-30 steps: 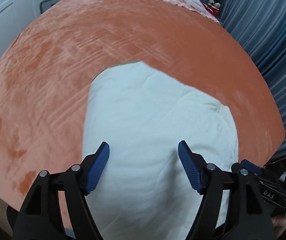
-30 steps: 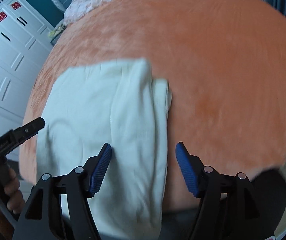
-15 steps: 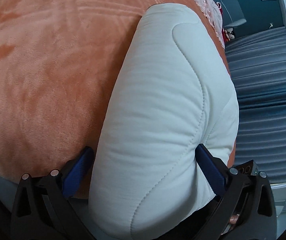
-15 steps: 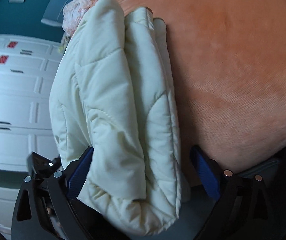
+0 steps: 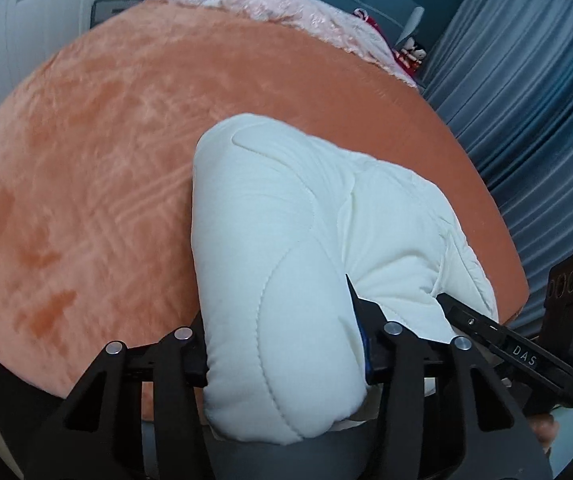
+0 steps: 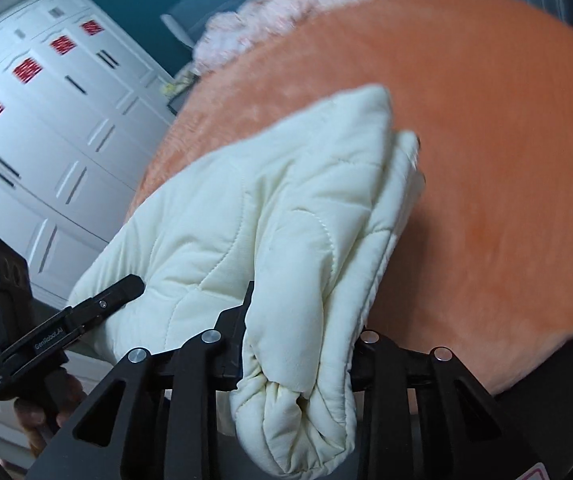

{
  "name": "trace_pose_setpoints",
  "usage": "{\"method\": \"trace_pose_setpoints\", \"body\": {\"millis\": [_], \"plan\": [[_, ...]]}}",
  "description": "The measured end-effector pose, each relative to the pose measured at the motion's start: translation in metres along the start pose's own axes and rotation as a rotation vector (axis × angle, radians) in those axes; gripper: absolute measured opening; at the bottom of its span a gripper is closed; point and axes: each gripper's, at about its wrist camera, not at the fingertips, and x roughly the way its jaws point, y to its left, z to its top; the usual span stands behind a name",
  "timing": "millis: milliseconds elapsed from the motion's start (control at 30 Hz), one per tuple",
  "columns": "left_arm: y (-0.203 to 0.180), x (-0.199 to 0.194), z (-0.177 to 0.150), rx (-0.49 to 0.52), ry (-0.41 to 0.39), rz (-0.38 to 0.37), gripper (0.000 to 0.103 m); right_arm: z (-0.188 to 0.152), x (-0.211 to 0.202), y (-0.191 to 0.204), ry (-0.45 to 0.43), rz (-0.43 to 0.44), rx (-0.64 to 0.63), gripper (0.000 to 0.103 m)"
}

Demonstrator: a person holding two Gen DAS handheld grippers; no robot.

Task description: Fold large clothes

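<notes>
While both jaws clamp its near end | folded quilted jacket (image 5: 286, 248) runs lengthwise away across orange bedspread (image 5: 106, 160)

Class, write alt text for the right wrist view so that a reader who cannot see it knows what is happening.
The right gripper is clamped on the near end of a folded cream quilted garment lying on an orange plush bedspread. The left gripper meets the garment's left edge, with white cabinet doors behind.

We saw a bed (image 5: 126, 160) covered in an orange plush blanket (image 6: 506, 140) filling most of both frames. A folded cream quilted garment (image 5: 278, 220) lay on it at lower centre, and a pale pink lacy bedspread (image 5: 286, 4) lay bunched along the top edge.
</notes>
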Motion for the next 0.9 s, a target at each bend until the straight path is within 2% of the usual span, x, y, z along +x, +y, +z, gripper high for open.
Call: {"method": "trace_pose_setpoints", "body": {"millis": [200,267,467,667,900], "plan": [[-0.021,-0.063,0.045,0.1,-0.21,-0.015,0.046,0.054,-0.042,0.047,-0.182,-0.003,-0.147,0.029],[-0.028,-0.077,0.063,0.127,-0.267,-0.013,0.046,0.072,-0.057,0.052,-0.234,-0.005,-0.187,0.029],[-0.033,-0.095,0.114,0.176,-0.388,0.001,0.046,0.132,-0.063,0.087,-0.342,-0.022,-0.299,0.029],[-0.024,-0.078,0.165,0.197,-0.431,0.028,0.046,0.168,-0.035,0.102,-0.375,-0.049,-0.335,0.029],[0.004,-0.025,0.206,0.187,-0.4,0.053,0.046,0.203,0.032,0.098,-0.33,-0.075,-0.331,0.029]]}}
